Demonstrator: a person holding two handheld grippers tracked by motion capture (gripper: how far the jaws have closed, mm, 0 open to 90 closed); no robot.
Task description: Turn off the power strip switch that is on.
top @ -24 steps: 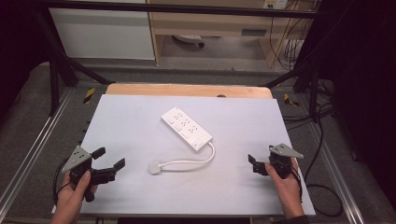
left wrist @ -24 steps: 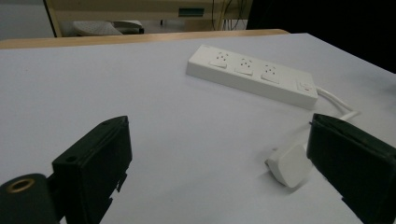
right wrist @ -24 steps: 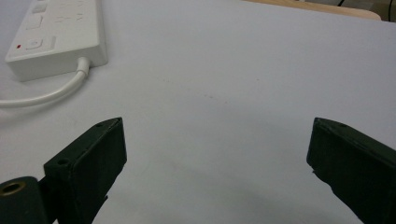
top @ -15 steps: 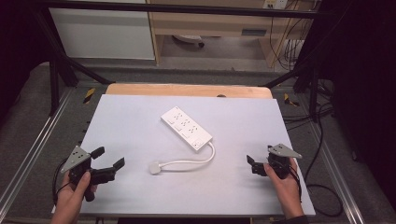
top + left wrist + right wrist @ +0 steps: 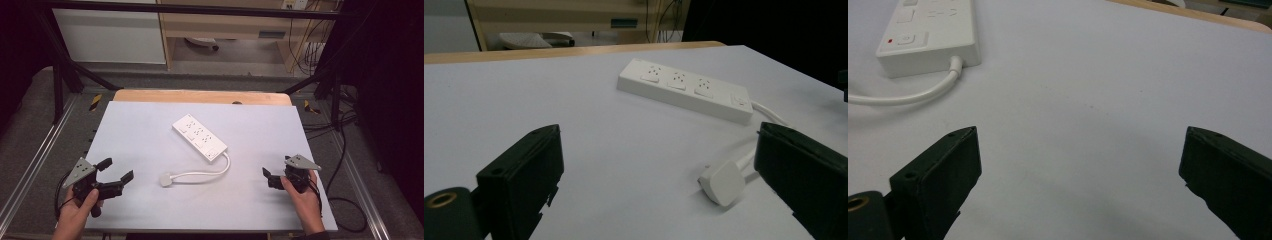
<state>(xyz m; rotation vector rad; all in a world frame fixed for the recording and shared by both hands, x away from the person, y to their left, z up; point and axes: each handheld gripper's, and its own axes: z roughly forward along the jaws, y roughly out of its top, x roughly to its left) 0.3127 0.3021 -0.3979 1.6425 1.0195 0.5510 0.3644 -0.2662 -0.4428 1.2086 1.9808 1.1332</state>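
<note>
A white power strip (image 5: pixel 199 137) lies slanted in the middle of the pale table top (image 5: pixel 150 130), and its white cable curls down to a white plug (image 5: pixel 166 180). My left gripper (image 5: pixel 116 169) rests at the front left corner, open with nothing between its jaws; its own view shows the power strip (image 5: pixel 686 91) ahead and the plug (image 5: pixel 722 182) close to the right jaw. Held low at the front right, my right gripper (image 5: pixel 266 176) is open and empty, pointing left toward the switch end of the strip (image 5: pixel 928 37).
A wooden strip (image 5: pixel 200 96) runs along the table's far edge. Metal rails (image 5: pixel 30 165) flank the table on both sides. Loose cables (image 5: pixel 345 205) lie on the floor at the right. A white cabinet (image 5: pixel 110 35) and a shelf unit stand beyond.
The right gripper has slid a little to the left over the table. The left gripper, the power strip and the plug have stayed put.
</note>
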